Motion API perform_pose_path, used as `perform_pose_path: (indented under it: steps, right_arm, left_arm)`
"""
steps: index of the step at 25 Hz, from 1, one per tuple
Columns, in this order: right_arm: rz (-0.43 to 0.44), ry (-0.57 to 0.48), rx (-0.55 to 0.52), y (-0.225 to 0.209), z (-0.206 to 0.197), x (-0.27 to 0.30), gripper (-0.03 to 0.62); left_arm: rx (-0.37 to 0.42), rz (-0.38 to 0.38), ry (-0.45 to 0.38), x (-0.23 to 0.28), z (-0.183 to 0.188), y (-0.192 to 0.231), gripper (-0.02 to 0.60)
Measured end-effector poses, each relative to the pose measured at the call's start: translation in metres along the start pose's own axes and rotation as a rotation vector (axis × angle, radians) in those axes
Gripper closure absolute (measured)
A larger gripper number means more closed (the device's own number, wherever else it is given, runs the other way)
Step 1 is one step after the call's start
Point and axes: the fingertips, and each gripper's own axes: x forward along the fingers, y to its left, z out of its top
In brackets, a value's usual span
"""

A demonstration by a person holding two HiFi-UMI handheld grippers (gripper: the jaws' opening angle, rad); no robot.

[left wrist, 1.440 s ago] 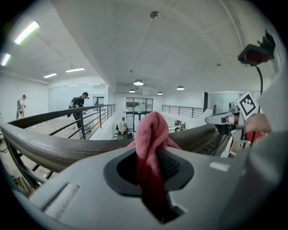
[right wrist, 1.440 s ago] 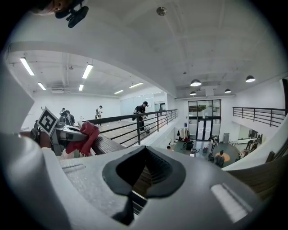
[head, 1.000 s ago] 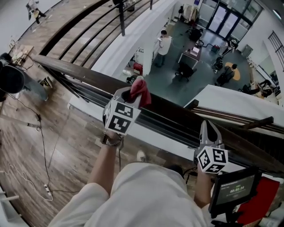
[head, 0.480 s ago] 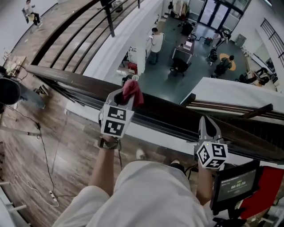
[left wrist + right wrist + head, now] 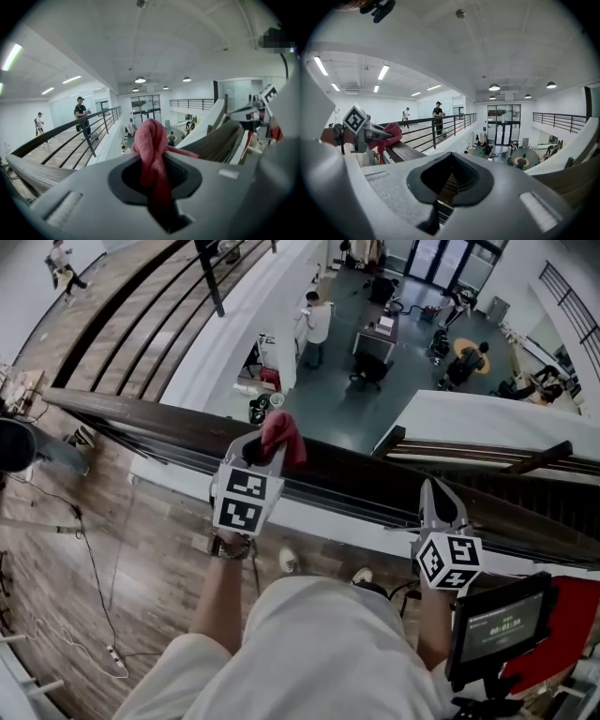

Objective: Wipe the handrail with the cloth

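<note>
A dark wooden handrail [image 5: 141, 420] crosses the head view from left to right. My left gripper [image 5: 267, 448] is over its top, shut on a red cloth [image 5: 281, 434] that bunches out past the tips against the rail. In the left gripper view the cloth [image 5: 152, 140] fills the jaw gap, with the handrail [image 5: 37, 171] beneath. My right gripper [image 5: 434, 493] is farther right along the rail, shut and empty. In the right gripper view, the handrail [image 5: 405, 152] leads to the left gripper [image 5: 375, 133] and the cloth [image 5: 391, 132].
Beyond the rail is a drop to a lower floor with desks and people [image 5: 314, 320]. A black metal railing [image 5: 141, 306] runs along the far walkway. A tablet screen [image 5: 497, 624] sits at the lower right. Cables [image 5: 94, 549] lie on the wooden floor.
The head view has drifted a little. The left gripper still holds the cloth on the rail at nearly the same spot. The right gripper has hardly moved.
</note>
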Motion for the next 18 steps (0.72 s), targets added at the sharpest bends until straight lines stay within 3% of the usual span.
perform_pose_path:
  steps: [18]
  right_arm:
    - [-0.027,0.015,0.023,-0.077,-0.008,-0.031,0.591]
  left_arm:
    - [0.036,-0.06,0.054,0.029,0.028,-0.082,0.505]
